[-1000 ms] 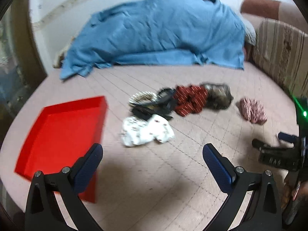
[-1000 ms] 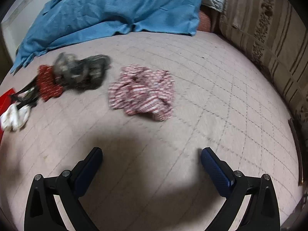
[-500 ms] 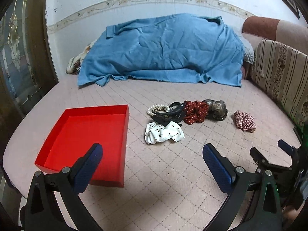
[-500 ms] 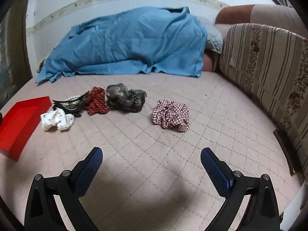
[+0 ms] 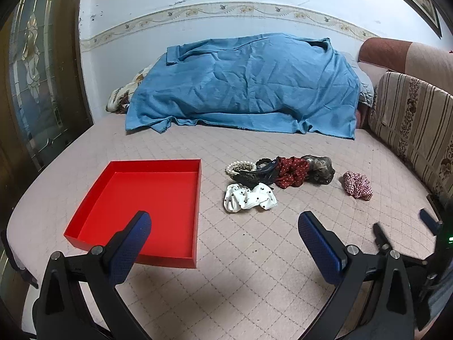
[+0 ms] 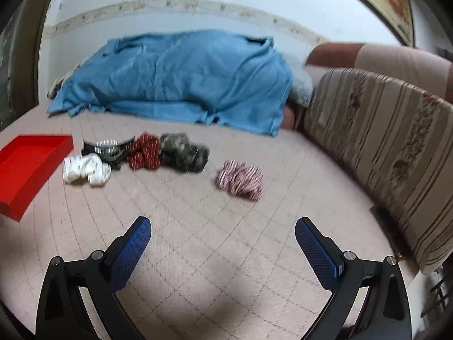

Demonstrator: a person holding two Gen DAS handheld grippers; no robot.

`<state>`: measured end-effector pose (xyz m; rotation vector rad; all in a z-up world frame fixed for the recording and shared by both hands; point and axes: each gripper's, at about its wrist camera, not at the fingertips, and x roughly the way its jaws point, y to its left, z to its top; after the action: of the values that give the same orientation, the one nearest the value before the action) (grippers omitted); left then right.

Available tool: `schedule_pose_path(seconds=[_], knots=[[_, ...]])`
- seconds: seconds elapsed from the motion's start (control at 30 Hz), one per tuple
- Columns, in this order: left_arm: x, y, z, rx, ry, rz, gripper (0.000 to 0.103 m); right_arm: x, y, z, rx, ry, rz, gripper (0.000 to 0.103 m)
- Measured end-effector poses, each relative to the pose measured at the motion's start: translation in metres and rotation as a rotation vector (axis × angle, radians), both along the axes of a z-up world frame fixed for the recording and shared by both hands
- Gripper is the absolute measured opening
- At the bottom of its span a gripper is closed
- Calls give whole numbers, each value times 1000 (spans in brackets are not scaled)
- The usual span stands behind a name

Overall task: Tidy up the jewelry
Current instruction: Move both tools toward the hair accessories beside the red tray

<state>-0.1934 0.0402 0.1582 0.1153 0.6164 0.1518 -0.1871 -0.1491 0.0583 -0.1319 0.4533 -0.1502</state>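
**Both grippers open over the bed, jewelry pile untouched**

Scene: pink quilted mattress against a white wall, blue sheet draped over a heap at the far end, striped cushion along the right side.

Red tray sits on the mattress on the left; nothing visible inside it.

Pile is just right of the tray, not touching it: pearl bracelet, dark hair clip, red dotted scrunchie, dark mottled scrunchie, all bunched together and touching. White dotted scrunchie lies just in front of the bunch. Red-white checked scrunchie is on its own further right, apart from the rest.

Left gripper: jaws spread wide, nothing held, above the mattress with the left finger over the tray's near corner.

Right gripper: jaws spread wide, nothing held, above bare mattress, near side of the pile. That view is motion-blurred; checked scrunchie is the closest item to it.
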Motion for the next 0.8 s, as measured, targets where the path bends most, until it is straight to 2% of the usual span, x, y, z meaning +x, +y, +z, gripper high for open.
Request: schedule_pose_path(seconds=[0.1,0.27,0.43,0.53,0.57,0.67,0.73,0.8], knots=[[-4,1,-2,-8,-6,-2,103,-7,-5,5,-13,-68,-37,103],[-12,1,-5,-14,-21,-10,103,-2,-8,3,-6,-37,-33,103],[-8,-3,-4,-6,3,-16,103,-12,-1,10,-55,-112,-25,103],[-3,-5,-6,1,20,-16,103,-15,0,12,-35,-157,39,103],[-1,-5,-7,1,24,-15,103,-13,-2,11,-5,-143,77,103],[2,-4,-11,2,37,-16,103,2,-4,3,33,-18,91,103],[5,-3,-14,2,49,-16,103,7,-3,1,16,17,92,103],[8,-3,-18,2,62,-15,103,7,-2,2,5,15,98,103]])
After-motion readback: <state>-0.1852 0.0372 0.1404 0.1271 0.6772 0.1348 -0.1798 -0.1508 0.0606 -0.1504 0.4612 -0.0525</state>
